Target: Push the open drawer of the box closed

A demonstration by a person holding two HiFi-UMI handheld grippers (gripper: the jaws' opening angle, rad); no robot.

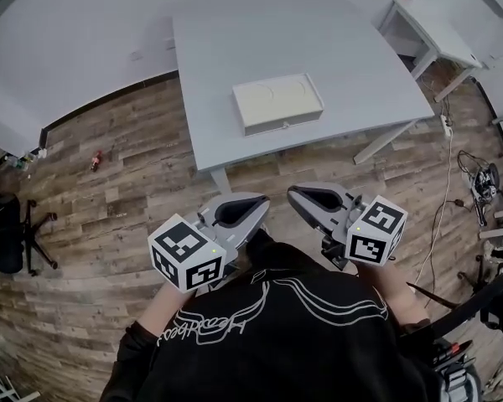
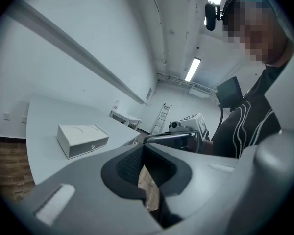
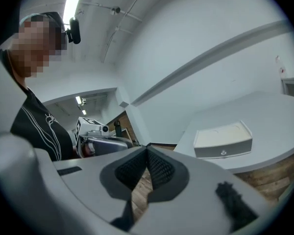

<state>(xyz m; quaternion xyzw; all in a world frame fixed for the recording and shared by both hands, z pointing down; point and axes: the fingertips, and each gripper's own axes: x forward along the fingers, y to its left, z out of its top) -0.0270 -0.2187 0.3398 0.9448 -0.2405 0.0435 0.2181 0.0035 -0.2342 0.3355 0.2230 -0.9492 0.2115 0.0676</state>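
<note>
The head view looks steeply down from above the person (image 1: 277,342), past the left gripper (image 1: 250,203) and right gripper (image 1: 306,195) close below, to the table (image 1: 260,48) farther off. Each gripper view sits low behind its own jaws, tilted upward, well back from the table. All three share the box (image 1: 277,101); each gripper view also catches the other gripper.

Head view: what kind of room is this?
Probably a lab or workshop: a bare grey table with a white box, an office chair, and loose cables on the wood floor.
</note>
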